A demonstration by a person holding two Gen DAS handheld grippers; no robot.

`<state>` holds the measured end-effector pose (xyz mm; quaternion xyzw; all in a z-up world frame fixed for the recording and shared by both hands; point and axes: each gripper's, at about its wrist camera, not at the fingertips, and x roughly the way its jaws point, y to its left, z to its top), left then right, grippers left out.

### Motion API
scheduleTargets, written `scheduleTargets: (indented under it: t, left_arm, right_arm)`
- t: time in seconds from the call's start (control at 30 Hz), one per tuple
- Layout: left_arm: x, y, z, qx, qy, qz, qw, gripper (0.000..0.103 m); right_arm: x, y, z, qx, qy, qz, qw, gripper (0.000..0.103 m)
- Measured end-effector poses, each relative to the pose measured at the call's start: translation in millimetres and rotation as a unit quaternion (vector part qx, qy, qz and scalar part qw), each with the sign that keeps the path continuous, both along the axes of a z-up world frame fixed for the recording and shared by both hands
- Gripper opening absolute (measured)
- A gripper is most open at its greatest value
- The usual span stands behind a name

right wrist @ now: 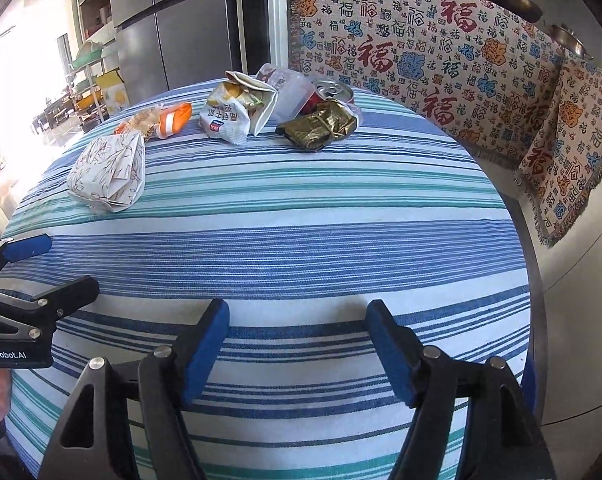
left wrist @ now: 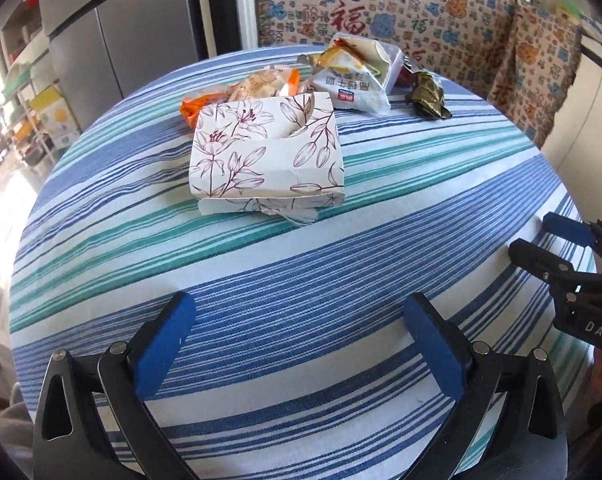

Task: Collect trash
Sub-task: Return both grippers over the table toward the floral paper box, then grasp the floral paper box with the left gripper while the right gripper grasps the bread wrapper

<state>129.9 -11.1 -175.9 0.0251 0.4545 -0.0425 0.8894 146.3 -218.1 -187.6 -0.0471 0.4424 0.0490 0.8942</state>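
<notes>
A: Striped cloth point(left wrist: 301, 264) covers the round table; patterned throw point(right wrist: 441, 52) hangs behind, upper right. Trash position?

B: Floral box point(left wrist: 267, 152) sits centre of the left view. Behind it, upper centre: orange wrapper point(left wrist: 237, 92), white bag point(left wrist: 349, 88), gold foil point(left wrist: 427, 98). A can point(right wrist: 335, 92) shows in the right view, just behind the foil.

A: Tools?

B: Left gripper point(left wrist: 299, 340) spread wide, nothing between its pads. Right gripper point(right wrist: 297, 348) also spread, empty. Both hover at lower frame, well apart from the trash.

One floral paper box point(left wrist: 267, 152), three snack wrappers (one orange point(right wrist: 173, 118)), one can point(right wrist: 335, 92).
</notes>
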Motion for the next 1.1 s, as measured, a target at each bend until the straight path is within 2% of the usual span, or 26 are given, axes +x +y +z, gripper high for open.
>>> scheduleTargets:
  t: [0.6,0.73,0.93,1.1]
  left_arm:
    - [1,1,1,-0.001,0.001,0.001,1.0000,0.103]
    - [12,0,5,-0.018,0.002,0.009,0.9998,0.102]
    - [47,-2,16,-0.054,-0.011,0.063,0.9965,0.102]
    - [62,14,8,-0.054,-0.004,0.111,0.9924,0.102]
  right_arm:
    - [1,0,-1,-0.001,-0.005,-0.001,1.000,0.074]
    - [1,-1,-1,0.000,-0.006,-0.002,1.000,0.074]
    - [2,-2,-1,0.000,-0.006,-0.001,1.000,0.074]
    - [1,-1,-1,-0.001,-0.006,-0.001,1.000,0.074]
